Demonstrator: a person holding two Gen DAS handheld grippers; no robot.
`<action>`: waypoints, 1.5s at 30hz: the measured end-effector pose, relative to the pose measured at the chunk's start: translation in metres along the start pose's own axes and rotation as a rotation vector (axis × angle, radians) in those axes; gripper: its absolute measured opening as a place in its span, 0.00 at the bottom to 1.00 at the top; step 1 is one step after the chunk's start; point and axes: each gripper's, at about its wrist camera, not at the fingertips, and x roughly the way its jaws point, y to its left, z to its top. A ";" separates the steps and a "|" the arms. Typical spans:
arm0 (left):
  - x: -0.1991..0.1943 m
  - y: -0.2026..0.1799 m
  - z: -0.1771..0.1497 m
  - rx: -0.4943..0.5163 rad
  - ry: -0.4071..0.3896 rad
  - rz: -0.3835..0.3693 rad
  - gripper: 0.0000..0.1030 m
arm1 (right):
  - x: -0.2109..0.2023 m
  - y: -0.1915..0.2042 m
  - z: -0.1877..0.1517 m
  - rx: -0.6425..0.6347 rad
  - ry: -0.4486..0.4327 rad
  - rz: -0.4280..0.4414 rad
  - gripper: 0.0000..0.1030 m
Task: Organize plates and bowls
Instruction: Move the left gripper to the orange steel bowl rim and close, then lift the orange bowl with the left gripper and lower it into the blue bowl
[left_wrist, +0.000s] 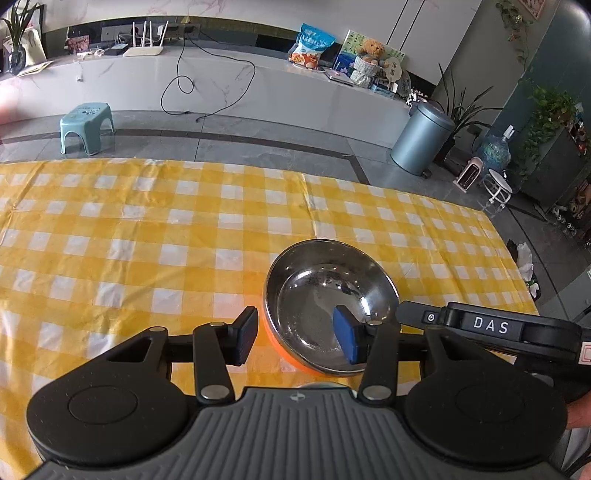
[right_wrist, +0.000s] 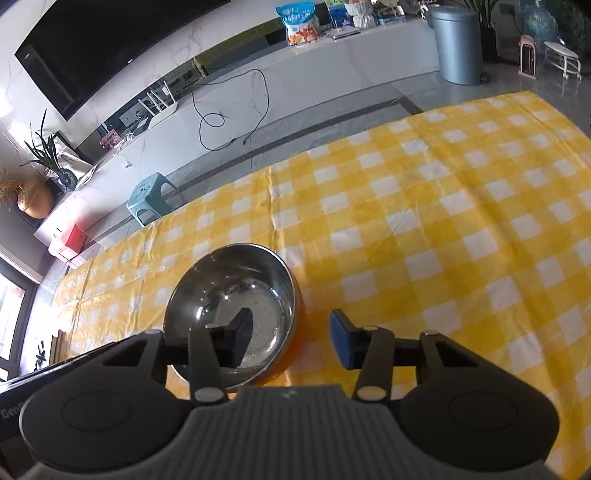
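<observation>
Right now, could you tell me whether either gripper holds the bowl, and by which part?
Neither grips it. Each gripper straddles the bowl's rim, left and right, one finger inside, one outside, pads apart.

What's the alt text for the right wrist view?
A steel bowl with an orange outside sits on a yellow-and-white checked tablecloth, its right rim between the open fingers of the right gripper, one finger inside the bowl and one outside. Beyond the table are a grey tiled floor, a teal stool and a wall-mounted television.
</observation>
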 end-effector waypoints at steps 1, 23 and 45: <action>0.007 0.001 0.002 0.002 0.015 0.011 0.52 | 0.004 0.001 0.001 0.002 0.008 0.001 0.43; 0.057 -0.002 0.005 0.027 0.114 0.093 0.13 | 0.045 0.005 -0.001 -0.028 0.105 -0.050 0.15; -0.058 -0.035 -0.018 0.077 -0.048 0.088 0.12 | -0.062 0.008 -0.030 -0.007 -0.015 0.074 0.12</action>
